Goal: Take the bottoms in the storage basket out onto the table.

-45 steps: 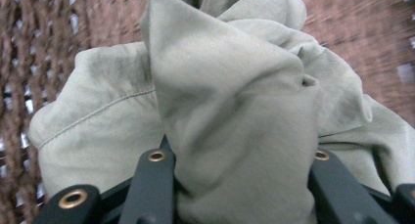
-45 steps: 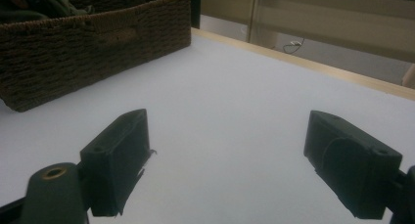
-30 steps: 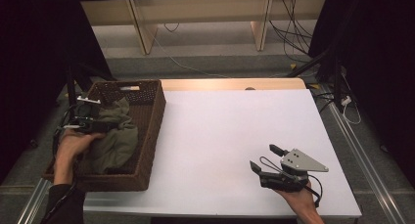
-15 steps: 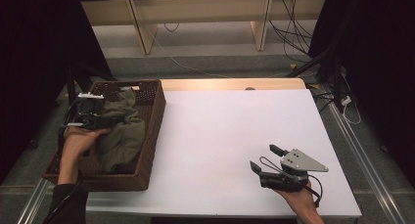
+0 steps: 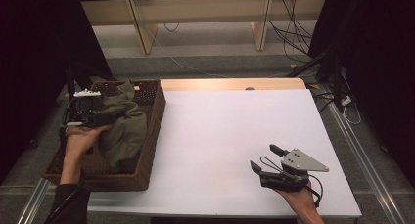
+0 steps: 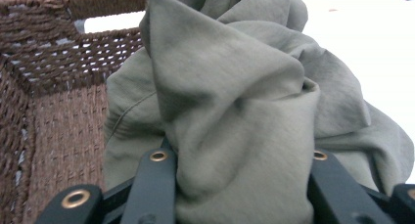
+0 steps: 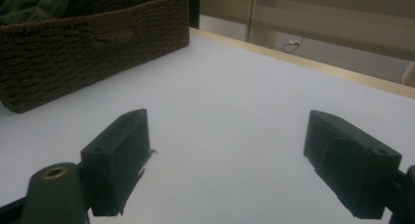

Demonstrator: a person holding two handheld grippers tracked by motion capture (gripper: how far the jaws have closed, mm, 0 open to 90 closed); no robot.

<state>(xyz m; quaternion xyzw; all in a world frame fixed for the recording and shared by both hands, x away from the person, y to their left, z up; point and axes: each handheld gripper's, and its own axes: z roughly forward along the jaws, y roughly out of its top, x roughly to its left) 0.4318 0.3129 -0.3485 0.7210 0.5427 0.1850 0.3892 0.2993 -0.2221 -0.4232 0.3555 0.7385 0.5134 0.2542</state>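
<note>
A: Nearest us at five o'clock, the right gripper (image 5: pixel 266 159) rests on the white table (image 5: pixel 220 136), jaws spread wide with bare tabletop between them. The hand (image 5: pixel 299 197) holding it is cut off at the bottom edge.

B: And at nine o'clock?

A: The left gripper (image 5: pixel 105 119) sits over the brown wicker basket (image 5: pixel 151 131), pinching a bunched fold of the olive-green cloth (image 5: pixel 125 126). In the left gripper view the cloth (image 6: pixel 235 116) swells up between the two black jaws and hides their tips, so where they actually meet is hard to make out.

B: How much of the cloth can you see?

A: Part of it; the rest drapes down inside the basket, and the basket floor under it is hidden.

B: Beyond that?

A: At twelve o'clock a pale wooden strip (image 5: pixel 235 83) edges the table, then grey floor (image 5: pixel 210 62) with loose cables (image 5: pixel 288 33) and light wooden furniture legs (image 5: pixel 138 26). Both sides go black.
</note>
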